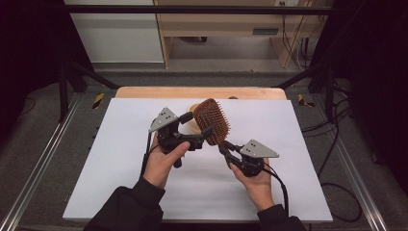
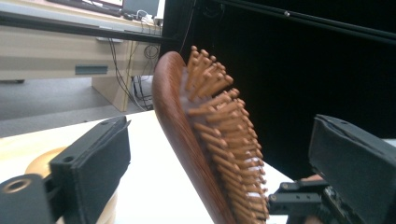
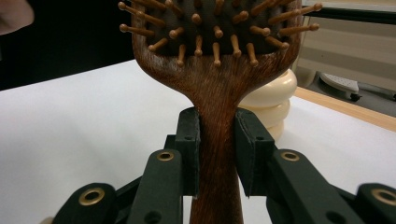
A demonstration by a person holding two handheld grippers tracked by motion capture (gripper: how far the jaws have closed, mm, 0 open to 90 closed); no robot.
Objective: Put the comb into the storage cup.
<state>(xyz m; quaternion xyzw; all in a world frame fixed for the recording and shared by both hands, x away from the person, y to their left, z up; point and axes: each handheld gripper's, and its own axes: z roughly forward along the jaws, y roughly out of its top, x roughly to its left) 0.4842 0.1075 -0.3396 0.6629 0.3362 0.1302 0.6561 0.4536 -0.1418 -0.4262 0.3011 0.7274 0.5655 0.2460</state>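
A brown wooden hairbrush (image 1: 215, 119) with peg bristles is held up off the white sheet. My right gripper (image 1: 224, 146) is shut on its handle (image 3: 217, 154), one pad pressing each side, with the head upward. My left gripper (image 1: 198, 124) comes in from the left with its jaws wide apart and open. In the left gripper view the brush head (image 2: 187, 140) stands edge-on in the gap between the pads (image 2: 100, 158), bristles facing the right pad, and neither pad touches it.
A cream ridged round object (image 1: 194, 126) stands on the white sheet (image 1: 288, 183) just behind the brush, seen close in the right gripper view (image 3: 271, 100). The wooden table edge (image 1: 192, 92) lies at the far side, with a black frame and cables beyond.
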